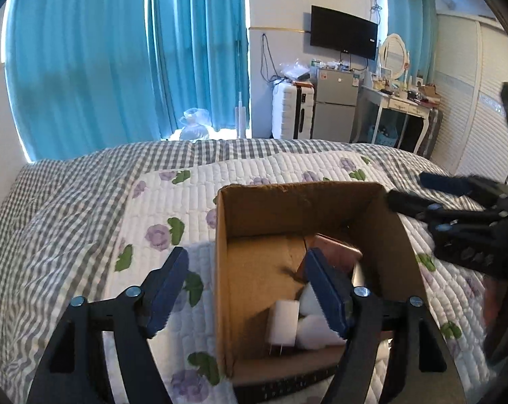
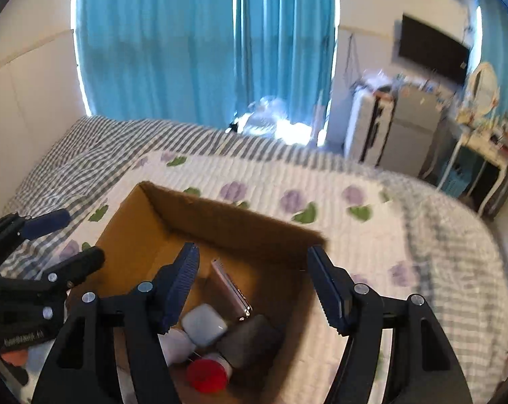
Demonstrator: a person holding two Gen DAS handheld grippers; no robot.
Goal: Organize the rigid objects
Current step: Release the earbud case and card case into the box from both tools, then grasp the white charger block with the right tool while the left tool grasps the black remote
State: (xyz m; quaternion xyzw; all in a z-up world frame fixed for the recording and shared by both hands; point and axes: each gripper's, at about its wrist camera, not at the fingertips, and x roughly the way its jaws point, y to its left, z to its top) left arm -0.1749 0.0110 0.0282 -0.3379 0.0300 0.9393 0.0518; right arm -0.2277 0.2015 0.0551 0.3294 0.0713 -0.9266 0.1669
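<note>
I'm working in a bedroom in someone's home. A bed (image 1: 85, 208) fills most of my view, with a grey-and-white checked cover and a white quilt (image 1: 186, 195) printed with purple flowers laid over it. Beyond the bed's far edge, long turquoise curtains (image 1: 102, 67) hang across a bright window. Past its far right corner I see a flat television (image 1: 343, 31) mounted on the wall, a small grey fridge (image 1: 334, 111) beside a white suitcase (image 1: 291, 111), and a cluttered white dressing table (image 1: 398, 104) with an oval mirror (image 1: 393, 55). White louvred wardrobe doors (image 1: 472, 101) line the right wall.
</note>
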